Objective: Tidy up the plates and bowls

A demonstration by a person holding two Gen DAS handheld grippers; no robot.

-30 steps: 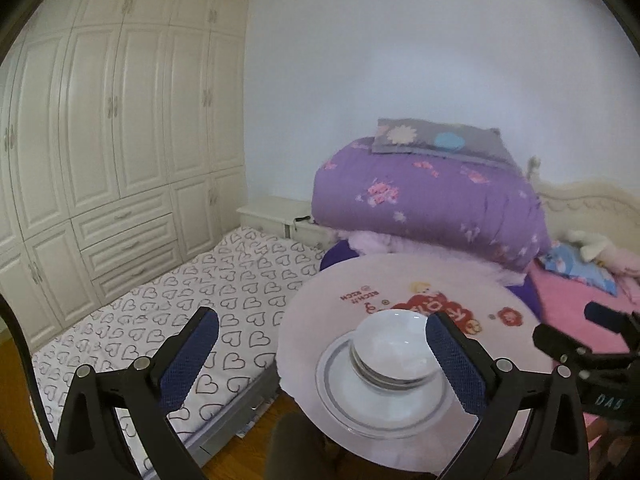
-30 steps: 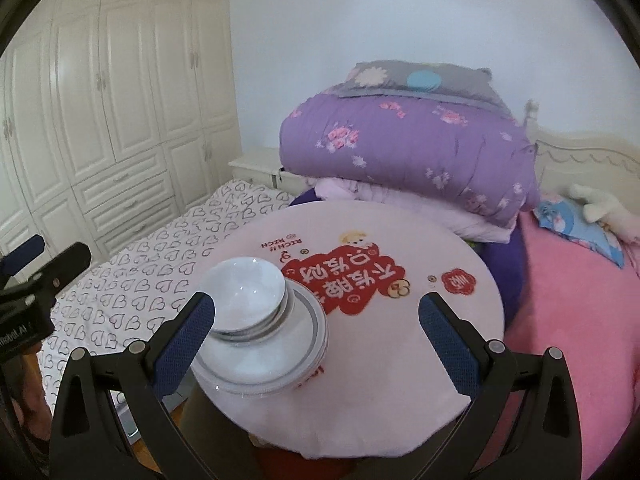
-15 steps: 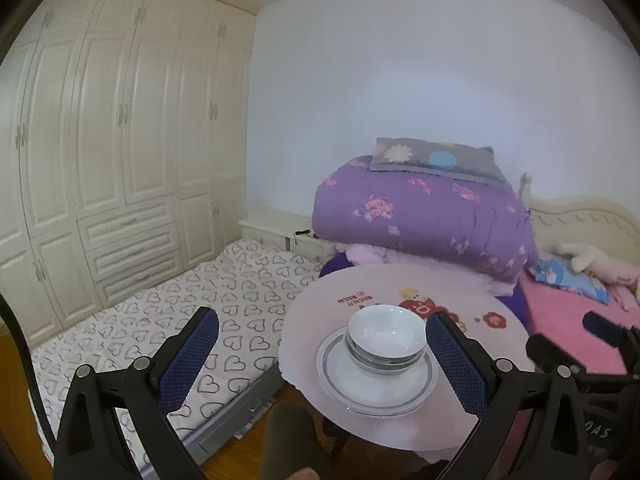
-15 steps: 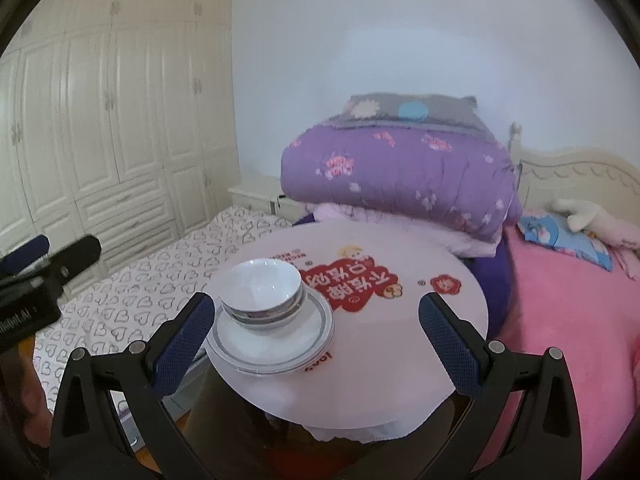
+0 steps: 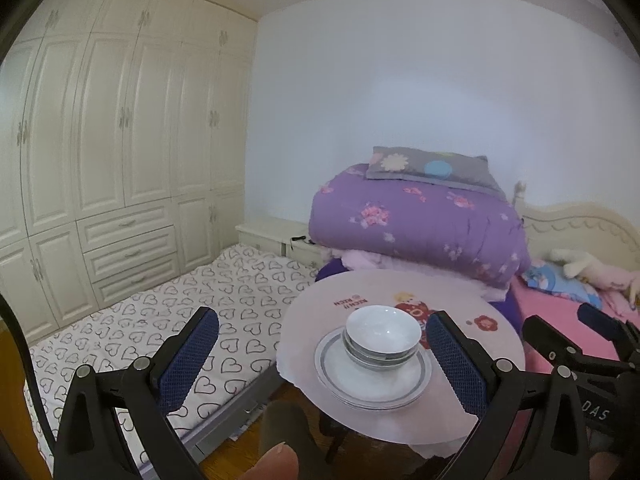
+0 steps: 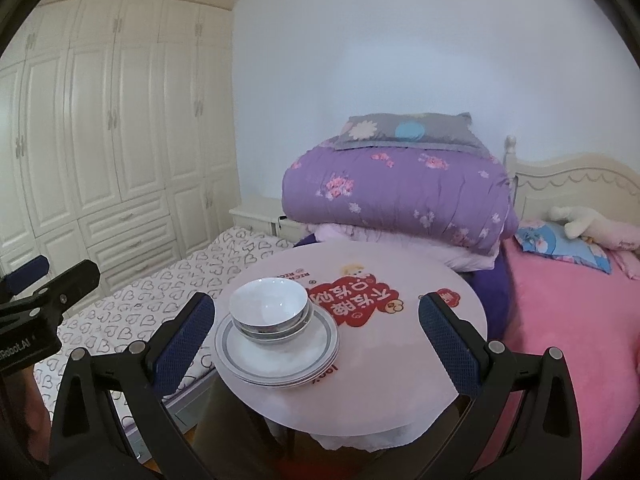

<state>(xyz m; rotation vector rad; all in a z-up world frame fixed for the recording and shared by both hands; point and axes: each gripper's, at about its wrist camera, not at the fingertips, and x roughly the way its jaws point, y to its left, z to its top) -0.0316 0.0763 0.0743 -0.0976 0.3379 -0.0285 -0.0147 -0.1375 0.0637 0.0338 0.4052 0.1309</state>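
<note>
Cream wardrobe doors (image 5: 120, 140) are filling the left side of the left wrist view, and a mattress with a heart print (image 5: 168, 320) is lying on the floor beneath them. Beside it, a round pink table (image 5: 472, 344) is carrying a stack of plates (image 5: 372, 380), and a stack of white bowls (image 5: 382, 338) is sitting on top of the plates, near the table's front left edge. The left gripper (image 5: 322, 342) is hanging in the air in front of the table with its blue-padded fingers (image 5: 192, 356) spread wide and grasping nothing. Behind the table, a folded purple quilt (image 5: 420, 220) is resting on a pink bed (image 5: 560, 344) with a grey pillow (image 5: 428, 166) on top. The other tool is showing at the right edge. In the right wrist view, the same table (image 6: 400, 360) is standing closer, with its red printed sticker (image 6: 356, 304) lying just right of the dishes. The bowls (image 6: 270, 308) are nesting inside one another on the plates (image 6: 280, 356), which are reaching close to the table's left rim. The right gripper (image 6: 316, 336) is also hovering short of the table, released, its fingers (image 6: 448, 340) standing well apart and touching nothing. A white plush toy (image 6: 588, 220) is lying on the bed (image 6: 560, 320) to the right.
</note>
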